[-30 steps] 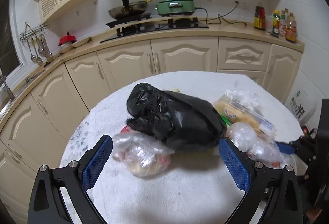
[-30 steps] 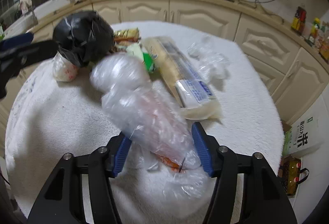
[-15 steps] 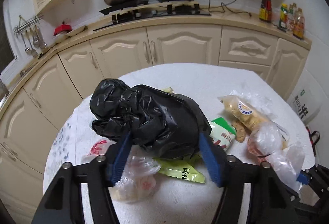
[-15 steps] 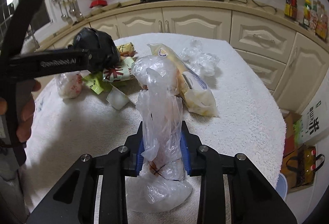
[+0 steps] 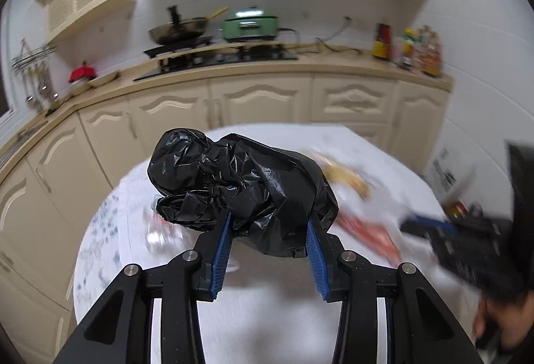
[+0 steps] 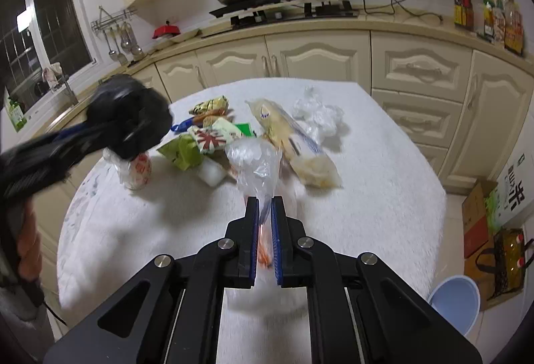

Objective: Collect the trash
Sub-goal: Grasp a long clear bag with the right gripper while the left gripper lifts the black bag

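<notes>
Black trash bag (image 5: 247,190) pinched in raised left hand-held gripper (image 5: 268,230); right hand-held gripper (image 6: 264,209) pinching clear bag (image 6: 255,167)

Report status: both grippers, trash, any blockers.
Left gripper shut on black bag, lifted. Right gripper shut on clear plastic bag. Wrappers loose on table. No blockers visible.

The desk (image 6: 367,197) is covered with a fluffy white cloth. Near its middle a loose heap is spread out: a long yellowish packet (image 6: 293,143), crumpled clear plastic (image 6: 317,113), green snack wrappers (image 6: 182,152), a union-jack wrapper (image 6: 210,138) and a small knotted bag (image 6: 135,168) on the left.
</notes>
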`<move>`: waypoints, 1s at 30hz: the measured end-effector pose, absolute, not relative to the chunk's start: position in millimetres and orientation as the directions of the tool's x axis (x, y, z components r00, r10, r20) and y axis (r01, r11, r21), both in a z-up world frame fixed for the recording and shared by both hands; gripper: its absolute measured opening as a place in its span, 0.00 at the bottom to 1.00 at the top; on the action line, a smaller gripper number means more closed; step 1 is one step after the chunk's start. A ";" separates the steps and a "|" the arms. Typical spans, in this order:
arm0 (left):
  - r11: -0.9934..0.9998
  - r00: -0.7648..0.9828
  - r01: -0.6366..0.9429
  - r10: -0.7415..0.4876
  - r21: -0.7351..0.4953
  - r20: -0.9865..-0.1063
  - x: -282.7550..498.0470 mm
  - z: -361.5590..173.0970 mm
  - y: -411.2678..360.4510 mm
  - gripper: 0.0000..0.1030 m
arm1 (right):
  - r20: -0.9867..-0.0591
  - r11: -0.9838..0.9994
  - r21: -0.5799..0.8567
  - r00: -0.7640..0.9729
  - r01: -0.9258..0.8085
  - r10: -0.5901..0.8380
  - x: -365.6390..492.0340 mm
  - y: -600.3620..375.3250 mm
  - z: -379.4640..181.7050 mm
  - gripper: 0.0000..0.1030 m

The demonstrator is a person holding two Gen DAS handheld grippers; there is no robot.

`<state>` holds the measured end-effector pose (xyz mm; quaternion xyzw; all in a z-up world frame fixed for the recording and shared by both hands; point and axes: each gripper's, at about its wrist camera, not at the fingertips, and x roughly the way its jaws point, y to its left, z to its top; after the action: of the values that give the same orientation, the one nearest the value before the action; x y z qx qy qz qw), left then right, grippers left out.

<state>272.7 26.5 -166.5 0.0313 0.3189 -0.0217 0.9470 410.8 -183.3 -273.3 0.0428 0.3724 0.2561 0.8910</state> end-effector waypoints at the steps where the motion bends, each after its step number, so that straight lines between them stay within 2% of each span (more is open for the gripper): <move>1: 0.996 0.792 0.079 -0.034 0.046 -0.610 263.7 -171.8 26.3 0.37 | -0.649 0.861 0.274 0.579 -0.428 0.494 408.0 -185.4 -274.4 0.07; 4: 0.990 0.760 0.136 -0.075 0.044 -0.646 240.8 -190.6 27.1 0.39 | -0.659 0.856 0.273 0.564 -0.439 0.499 402.1 -187.7 -278.1 0.08; 5: 0.988 0.747 0.150 -0.087 0.039 -0.659 235.3 -197.2 28.0 0.44 | -0.664 0.861 0.259 0.568 -0.437 0.487 401.8 -186.9 -278.7 0.08; 7: 0.990 0.722 0.142 -0.086 0.025 -0.686 233.0 -208.7 33.1 0.49 | -0.673 0.869 0.250 0.569 -0.427 0.473 405.9 -185.3 -281.9 0.15; 8: 0.991 0.711 0.134 -0.087 0.013 -0.698 234.3 -209.9 35.5 0.57 | -0.680 0.870 0.244 0.564 -0.427 0.468 409.1 -182.8 -284.2 0.19; 9: 0.992 0.701 0.128 -0.094 -0.006 -0.707 233.7 -211.2 38.9 0.69 | -0.688 0.874 0.229 0.564 -0.428 0.457 412.5 -178.4 -286.5 0.29; 10: 0.992 0.697 0.123 -0.110 -0.033 -0.708 231.5 -211.8 44.6 0.74 | -0.694 0.874 0.220 0.561 -0.433 0.452 414.1 -174.6 -288.3 0.41; 12: 0.992 0.706 0.113 -0.124 -0.062 -0.697 230.2 -202.7 52.3 0.90 | -0.700 0.871 0.193 0.558 -0.451 0.445 417.4 -165.5 -290.1 0.50; 13: 0.993 0.714 0.096 -0.121 -0.075 -0.690 230.9 -199.0 57.5 0.92 | -0.708 0.876 0.171 0.562 -0.452 0.428 419.1 -162.2 -291.6 0.51; 18: 0.989 0.718 0.027 -0.120 -0.145 -0.685 245.6 -184.0 64.7 0.94 | -0.754 0.884 0.127 0.535 -0.450 0.381 438.3 -146.7 -303.4 0.51; 19: 0.991 0.716 0.002 -0.097 -0.137 -0.691 254.4 -182.4 63.0 0.94 | -0.768 0.883 0.125 0.519 -0.453 0.375 442.0 -144.8 -308.1 0.47; 21: 0.993 0.697 -0.058 -0.035 -0.105 -0.716 273.2 -186.3 59.0 0.94 | -0.768 0.877 0.141 0.508 -0.459 0.389 441.8 -144.9 -308.8 0.32; 25: 0.986 0.656 -0.081 -0.058 -0.147 -0.753 298.0 -195.7 52.6 0.96 | -0.759 0.870 0.163 0.505 -0.465 0.412 433.0 -150.2 -308.2 0.30; 26: 0.984 0.654 -0.084 -0.066 -0.159 -0.754 303.8 -194.9 52.0 0.91 | -0.755 0.868 0.172 0.504 -0.465 0.420 430.8 -151.9 -307.8 0.30; 28: 0.979 0.655 -0.035 -0.129 -0.200 -0.745 309.1 -192.0 50.1 0.62 | -0.743 0.864 0.193 0.506 -0.464 0.438 425.1 -156.8 -307.0 0.30; 29: 0.977 0.652 -0.019 -0.148 -0.211 -0.743 312.1 -191.0 52.6 0.53 | -0.738 0.863 0.201 0.507 -0.464 0.445 422.7 -159.0 -306.9 0.30; 30: 0.982 0.658 -0.020 -0.130 -0.190 -0.742 313.3 -188.8 52.9 0.51 | -0.730 0.862 0.209 0.513 -0.462 0.451 419.5 -163.4 -306.6 0.30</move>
<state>313.3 52.9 -188.8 -0.0910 0.4127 -0.0303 0.9058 419.5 -163.4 -306.6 -0.0063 0.4181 0.2625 0.8696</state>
